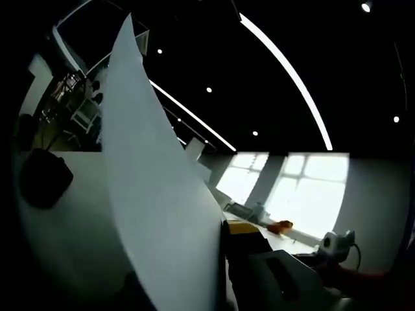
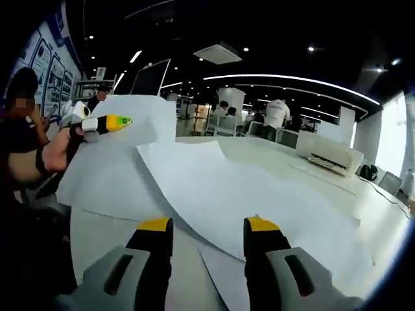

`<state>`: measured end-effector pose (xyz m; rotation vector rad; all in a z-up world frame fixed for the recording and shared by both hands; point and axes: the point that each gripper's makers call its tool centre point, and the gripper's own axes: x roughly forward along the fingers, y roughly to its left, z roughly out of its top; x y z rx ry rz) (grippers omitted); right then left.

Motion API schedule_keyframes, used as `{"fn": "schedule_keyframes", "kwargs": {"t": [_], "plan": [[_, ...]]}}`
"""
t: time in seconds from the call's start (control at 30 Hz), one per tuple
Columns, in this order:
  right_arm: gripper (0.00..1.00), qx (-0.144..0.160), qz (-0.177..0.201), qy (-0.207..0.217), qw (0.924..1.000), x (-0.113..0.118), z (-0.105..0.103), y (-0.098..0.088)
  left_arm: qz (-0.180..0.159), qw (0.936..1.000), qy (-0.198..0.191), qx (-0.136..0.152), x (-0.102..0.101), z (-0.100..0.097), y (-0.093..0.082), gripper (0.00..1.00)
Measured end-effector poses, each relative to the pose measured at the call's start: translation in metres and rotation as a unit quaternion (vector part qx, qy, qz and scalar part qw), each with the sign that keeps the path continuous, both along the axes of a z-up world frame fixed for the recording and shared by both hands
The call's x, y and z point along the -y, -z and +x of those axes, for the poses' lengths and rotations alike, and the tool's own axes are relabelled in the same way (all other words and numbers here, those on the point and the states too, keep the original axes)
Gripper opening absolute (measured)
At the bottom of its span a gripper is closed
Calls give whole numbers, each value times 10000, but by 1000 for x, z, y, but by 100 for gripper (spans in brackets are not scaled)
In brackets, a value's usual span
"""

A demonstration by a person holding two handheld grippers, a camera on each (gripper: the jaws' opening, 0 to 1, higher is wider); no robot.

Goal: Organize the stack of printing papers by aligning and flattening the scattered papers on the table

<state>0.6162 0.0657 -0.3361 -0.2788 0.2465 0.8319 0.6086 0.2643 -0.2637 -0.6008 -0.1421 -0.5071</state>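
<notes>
Three sheets of printing paper can be counted in the right gripper view, all on the white table (image 2: pixel 117 233). A large sheet (image 2: pixel 259 201) lies spread across the middle, its near edge curling up off the surface. The corner of a second sheet (image 2: pixel 224 275) pokes out between the right gripper's jaws. A third sheet (image 2: pixel 110 168) is lifted at the left, pinched near its top edge by the left gripper (image 2: pixel 123 121), whose yellow-tipped jaws are closed on it; a person's hand (image 2: pixel 61 149) holds that gripper.

In the left gripper view the lifted sheet (image 1: pixel 149 207) stands almost edge-on, rising from the jaws up past the ceiling lights.

The right gripper (image 2: pixel 206 234) hovers low over the papers, its two jaws parted with nothing between them.

Beyond the table, a white printer (image 2: pixel 329 155) sits on a far desk, and three people (image 2: pixel 275 116) stand in the background.
</notes>
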Motion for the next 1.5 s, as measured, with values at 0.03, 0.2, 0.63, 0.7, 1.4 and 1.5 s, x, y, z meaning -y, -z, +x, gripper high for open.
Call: {"fn": "schedule_keyframes", "kwargs": {"t": [0.03, 0.2, 0.63, 0.7, 1.4, 1.5], "plan": [[39, 17, -35, -32, 10000, -3, 0, 1, -1, 10000, 1, 0, 0, 0, 0, 7], [34, 278, -372, -5, 9989, -9, 6, 4, 9, 10000, 12, -2, 1, 0, 0, 7], [18, 528, -555, -4, 9971, -14, 14, 6, 12, 10000, 21, -14, 1, 0, 0, 7], [14, 564, -553, -5, 9969, -15, 14, 5, 12, 10000, 21, -14, 1, 0, 0, 7], [0, 566, 192, 251, 9979, 5, 15, -33, 4, 10000, 42, -29, 3, -1, 0, 7], [0, 533, 403, 333, 9972, 12, 15, -44, 10, 10000, 44, -31, 3, -1, 0, 7]]}}
